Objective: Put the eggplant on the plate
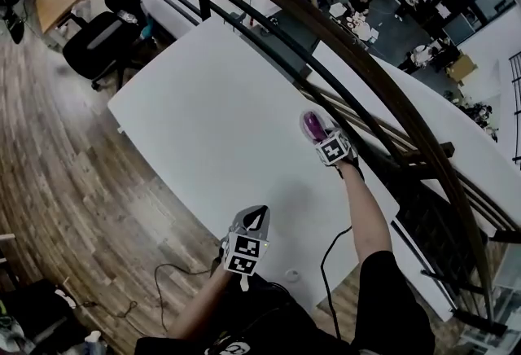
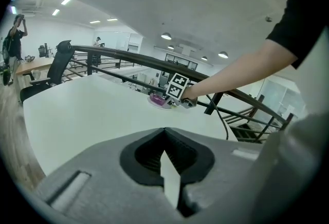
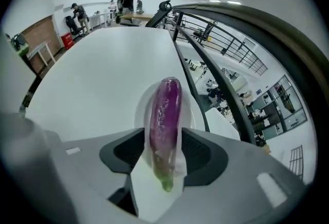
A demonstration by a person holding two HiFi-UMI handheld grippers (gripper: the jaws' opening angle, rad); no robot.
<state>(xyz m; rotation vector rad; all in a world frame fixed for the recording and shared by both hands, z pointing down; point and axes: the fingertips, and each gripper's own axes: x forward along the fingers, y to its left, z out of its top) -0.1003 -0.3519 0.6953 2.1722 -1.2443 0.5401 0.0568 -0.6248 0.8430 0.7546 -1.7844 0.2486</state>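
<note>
Lying loose between the parted fingers [image 3: 123,151] of the right gripper [image 3: 164,159], the glossy purple eggplant [image 3: 165,120] rests on the round white plate [image 3: 187,108]. The left gripper [image 2: 167,162] is clenched, empty.

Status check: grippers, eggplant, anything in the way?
Left gripper shut, empty, over the table. Right gripper open, jaws either side of the eggplant. Eggplant looks down on the plate. Nothing in the way.
</note>
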